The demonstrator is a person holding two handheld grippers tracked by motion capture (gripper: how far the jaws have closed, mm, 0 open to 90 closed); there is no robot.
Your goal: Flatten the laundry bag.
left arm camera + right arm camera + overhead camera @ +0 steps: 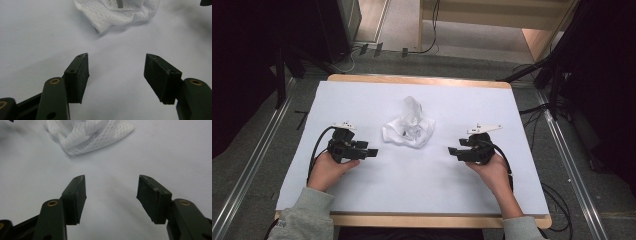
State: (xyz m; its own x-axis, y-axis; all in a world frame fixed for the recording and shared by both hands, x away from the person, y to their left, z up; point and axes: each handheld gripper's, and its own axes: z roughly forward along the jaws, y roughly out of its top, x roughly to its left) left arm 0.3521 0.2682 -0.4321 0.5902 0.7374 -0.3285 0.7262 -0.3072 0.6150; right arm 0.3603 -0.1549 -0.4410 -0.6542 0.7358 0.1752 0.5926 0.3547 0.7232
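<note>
Two things matter on the wide white-covered table with its pale wooden edge [422, 80], and the table itself is the largest: its sheet is bare apart from one item, which gives you free room on every side.

Next in size is the crumpled white mesh cloth [408, 127], lying in a loose heap near the middle of the table, slightly toward the far edge. One part stands up in a peak, the rest slumps around it. In the left gripper view the cloth [117, 15] sits ahead and a little to the right; in the right gripper view the same cloth [85, 135] sits ahead and to the left.

You hold the left gripper [369, 152] low by the table on the cloth's left and the right gripper [453, 151] on its right, both well apart from it and pointed inward. That mirrored stance looks like a ready position, letting you close in from both flanks.

Smallest are the fingers: on each gripper they stand wide apart with nothing between them, only bare sheet beneath.
</note>
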